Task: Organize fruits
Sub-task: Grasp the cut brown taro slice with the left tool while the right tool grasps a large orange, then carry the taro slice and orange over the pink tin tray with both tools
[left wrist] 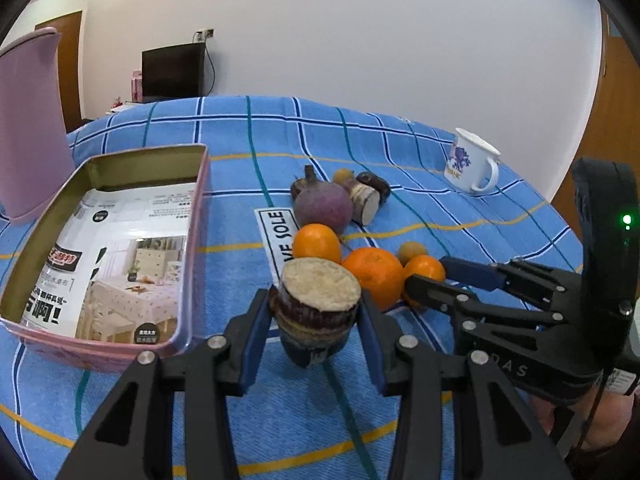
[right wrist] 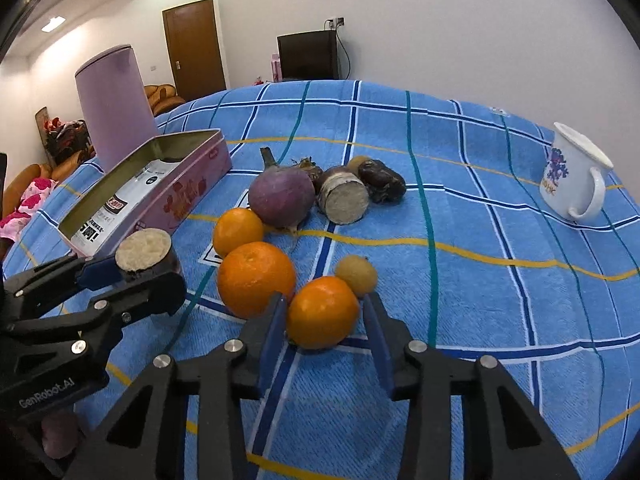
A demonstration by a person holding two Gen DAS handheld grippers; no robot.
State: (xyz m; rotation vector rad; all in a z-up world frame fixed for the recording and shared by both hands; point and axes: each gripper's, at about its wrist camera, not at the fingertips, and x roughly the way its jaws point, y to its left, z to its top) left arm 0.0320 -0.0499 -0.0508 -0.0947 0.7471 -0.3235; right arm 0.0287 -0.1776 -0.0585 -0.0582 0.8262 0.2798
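Observation:
My left gripper (left wrist: 316,320) is shut on a short piece of sugarcane (left wrist: 316,300), dark-skinned with a pale cut end facing up, held just above the blue checked cloth. It hangs right of the pink tin (left wrist: 192,240), which is lined with printed paper. In the right wrist view the same piece (right wrist: 144,248) sits in that gripper (right wrist: 140,270). My right gripper (right wrist: 326,312) straddles a small orange (right wrist: 322,312) lying on the cloth. Its left pad is at the peel and a thin gap shows on the right. A longan (right wrist: 356,274) rests just behind that orange.
A large orange (right wrist: 256,278) and a medium one (right wrist: 238,230) lie left of the small orange. Behind them lie a purple round root (right wrist: 280,196), a second sugarcane piece (right wrist: 344,196) and a dark fruit (right wrist: 382,180). A white mug (right wrist: 572,176) stands far right, a tall pink bin (right wrist: 112,108) behind the tin.

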